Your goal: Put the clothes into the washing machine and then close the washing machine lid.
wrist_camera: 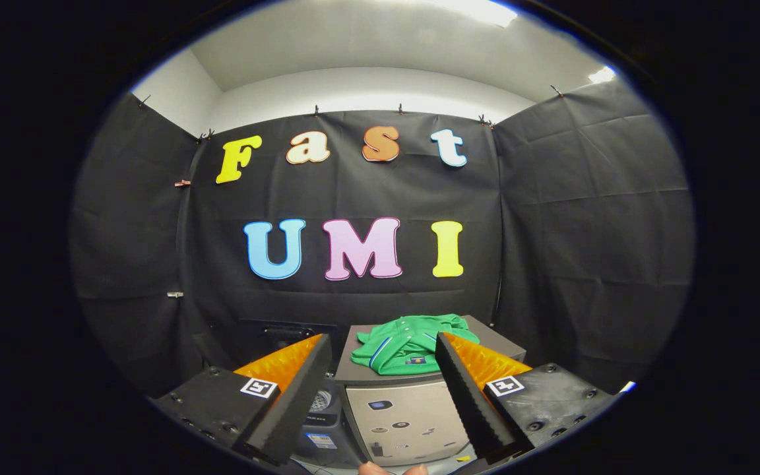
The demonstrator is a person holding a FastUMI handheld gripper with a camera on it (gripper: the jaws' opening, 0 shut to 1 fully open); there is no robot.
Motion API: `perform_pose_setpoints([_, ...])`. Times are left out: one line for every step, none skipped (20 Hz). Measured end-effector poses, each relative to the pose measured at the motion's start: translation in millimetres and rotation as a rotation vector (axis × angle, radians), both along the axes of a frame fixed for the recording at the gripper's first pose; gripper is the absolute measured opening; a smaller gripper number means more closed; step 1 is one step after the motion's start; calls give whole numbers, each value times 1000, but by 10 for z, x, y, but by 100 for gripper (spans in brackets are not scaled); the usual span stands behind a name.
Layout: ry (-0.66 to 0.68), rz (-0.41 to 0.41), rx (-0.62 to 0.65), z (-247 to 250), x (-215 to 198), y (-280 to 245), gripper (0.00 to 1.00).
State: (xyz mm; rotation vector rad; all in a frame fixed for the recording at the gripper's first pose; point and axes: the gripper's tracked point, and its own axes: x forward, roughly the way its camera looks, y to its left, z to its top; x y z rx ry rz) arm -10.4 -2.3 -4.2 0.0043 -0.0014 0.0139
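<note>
Beyond my fingertips, the crumpled green polo shirt with blue-and-white trim (pixel 410 343) lies on the flat grey top of a beige box-shaped cabinet (pixel 403 412), well ahead and clear of both pads. I'm holding the two-finger gripper with black ribbed pads and orange backing (pixel 380 369) level, pointed straight at the booth wall, fingers (pixel 291 396) spread wide with nothing between them and nothing touched. Left of the cabinet, between it and the left finger, sits the dark-grey washing machine (pixel 319 412), partly hidden, so I can't tell the lid's state.
</note>
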Motion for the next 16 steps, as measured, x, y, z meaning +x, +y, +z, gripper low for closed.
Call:
perform_pose_setpoints([4, -1, 1, -18, 9, -17, 99])
perform_pose_setpoints([6, 2, 3, -31, 12, -23, 99])
perform_pose_setpoints([9, 7, 6, -35, 12, -21, 99])
perform_pose_setpoints([9, 12, 9, -35, 28, -11, 99])
perform_pose_setpoints([9, 17, 11, -37, 62, -12, 99])
perform_pose_setpoints([11, 23, 8, -41, 113, -15, 99])
perform_pose_setpoints([23, 20, 6, -63, 175, -42, 99])
perform_pose_setpoints([36, 15, 5, -91, 257, -75, 99])
perform_pose_setpoints([52, 13, 5, -111, 345, -99, 99])
perform_pose_setpoints([68, 8, 4, -134, 437, -139, 99])
perform_pose_setpoints([81, -3, 4, -145, 544, -192, 99])
perform_pose_setpoints([98, -15, 7, -163, 660, -254, 99])
perform_pose_setpoints([119, -23, 10, -192, 777, -300, 99])
perform_pose_setpoints([143, -25, 17, -223, 894, -340, 99])
perform_pose_setpoints([175, -26, 25, -280, 1011, -378, 99])
perform_pose_setpoints([211, -15, 40, -334, 1120, -386, 99])
